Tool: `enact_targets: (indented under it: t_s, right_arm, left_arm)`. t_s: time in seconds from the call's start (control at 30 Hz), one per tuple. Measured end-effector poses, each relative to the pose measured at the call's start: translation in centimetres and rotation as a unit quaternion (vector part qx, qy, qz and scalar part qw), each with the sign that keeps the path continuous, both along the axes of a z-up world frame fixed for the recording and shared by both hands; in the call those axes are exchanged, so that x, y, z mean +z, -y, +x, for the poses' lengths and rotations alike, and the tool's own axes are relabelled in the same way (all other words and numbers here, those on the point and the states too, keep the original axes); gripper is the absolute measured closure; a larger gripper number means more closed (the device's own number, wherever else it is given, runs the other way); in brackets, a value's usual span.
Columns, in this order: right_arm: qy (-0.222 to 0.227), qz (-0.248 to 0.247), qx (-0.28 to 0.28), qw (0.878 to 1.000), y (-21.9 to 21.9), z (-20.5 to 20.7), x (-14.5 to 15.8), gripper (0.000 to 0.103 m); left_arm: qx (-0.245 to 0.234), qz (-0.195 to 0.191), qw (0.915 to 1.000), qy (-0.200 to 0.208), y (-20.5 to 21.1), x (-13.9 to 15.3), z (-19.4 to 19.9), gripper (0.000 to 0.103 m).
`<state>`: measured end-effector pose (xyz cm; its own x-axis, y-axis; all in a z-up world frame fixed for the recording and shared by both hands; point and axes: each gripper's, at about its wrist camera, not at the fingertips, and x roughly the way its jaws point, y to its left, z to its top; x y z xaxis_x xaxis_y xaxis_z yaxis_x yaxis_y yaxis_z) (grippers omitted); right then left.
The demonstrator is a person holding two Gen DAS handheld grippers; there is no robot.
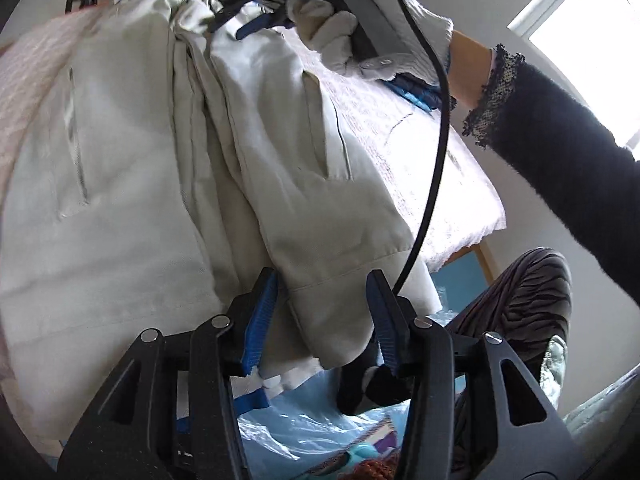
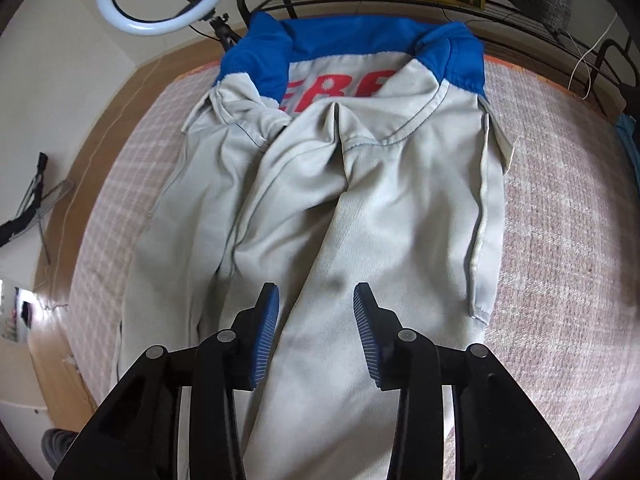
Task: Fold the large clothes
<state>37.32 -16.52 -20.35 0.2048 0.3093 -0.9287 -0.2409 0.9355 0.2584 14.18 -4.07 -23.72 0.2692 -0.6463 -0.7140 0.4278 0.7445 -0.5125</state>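
Jacket [image 2: 360, 208] spread on table [image 2: 560, 240], collar far. Left gripper [image 1: 322, 304] released, hem between pads untouched. Right gripper [image 2: 316, 312] released over sleeve.

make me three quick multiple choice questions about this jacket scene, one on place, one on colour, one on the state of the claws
1. Where does the grey work jacket with blue collar lie?
A. on the pink checked bed cover
B. on a hanger
C. in a basket

2. What colour is the lettering under the collar?
A. green
B. red
C. black

3. How does the right claw stand?
A. shut on the collar
B. shut on a sleeve
C. open over the grey cloth

Answers:
1 A, the jacket is spread flat on the cover.
2 B, red letters show between the blue collar flaps.
3 C, its blue pads stand apart, with nothing pinched between them.
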Motion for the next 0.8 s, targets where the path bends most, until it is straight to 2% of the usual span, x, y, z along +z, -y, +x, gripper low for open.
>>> enact_targets:
  t_s: [0.07,0.1,0.13,0.17,0.2,0.27,0.33,0.43,0.5,0.6,0.67,0.73,0.8]
  right_arm:
    - [-0.003,-0.038,0.009,0.999,-1.1,0.4,-1.2,0.065]
    - [0.002,-0.056,0.015,0.998,-1.7,0.4,-1.7,0.073]
    - [0.015,-0.076,0.021,0.997,-2.2,0.3,-2.0,0.08]
    - [0.031,-0.093,0.027,0.995,-2.6,0.2,-2.0,0.091]
    - [0.04,-0.101,0.032,0.994,-2.8,0.1,-2.0,0.097]
    - [0.036,-0.084,0.025,0.995,-2.4,0.3,-1.6,0.099]
    - [0.04,-0.042,0.008,0.998,-1.4,0.3,-0.2,0.1]
    - [0.047,0.015,-0.005,0.999,-0.9,0.5,1.5,0.1]
    - [0.054,0.021,0.001,0.998,-1.7,0.7,1.3,0.1]
    - [0.038,0.004,0.005,0.999,-3.2,0.9,-1.8,0.099]
    - [0.053,-0.005,0.015,0.998,-3.7,0.5,-3.0,0.099]
    - [0.056,0.005,0.024,0.998,-3.5,0.4,-2.4,0.096]
    - [0.041,0.041,0.024,0.998,-1.8,-0.1,-1.0,0.094]
  left_arm:
    - [0.004,0.003,0.9999,-0.009,0.2,-0.6,0.4,0.076]
    - [0.006,0.017,0.9998,-0.009,0.3,-0.9,0.6,0.091]
    - [0.007,0.015,0.9998,-0.009,0.3,-1.0,0.8,0.094]
    - [0.008,0.004,0.9999,-0.011,0.0,-0.9,0.8,0.095]
    - [0.008,-0.008,0.9999,-0.01,-0.4,-0.4,0.7,0.096]
    - [0.013,-0.013,0.9998,0.005,-1.2,0.8,0.0,0.097]
    - [0.018,-0.009,0.9995,0.022,-2.2,2.0,-0.9,0.097]
    - [0.032,0.006,0.9989,0.033,-3.5,2.3,-0.9,0.097]
    - [0.037,0.022,0.9988,0.024,-2.8,1.2,-0.6,0.097]
    - [0.023,0.057,0.9977,0.029,-1.3,0.0,-0.7,0.097]
    - [0.016,0.058,0.9977,0.03,-1.1,-0.2,-0.6,0.097]
    - [0.014,0.061,0.9976,0.03,-1.1,-0.3,-0.7,0.096]
    - [0.012,0.06,0.9976,0.033,-1.1,-0.1,-0.8,0.096]
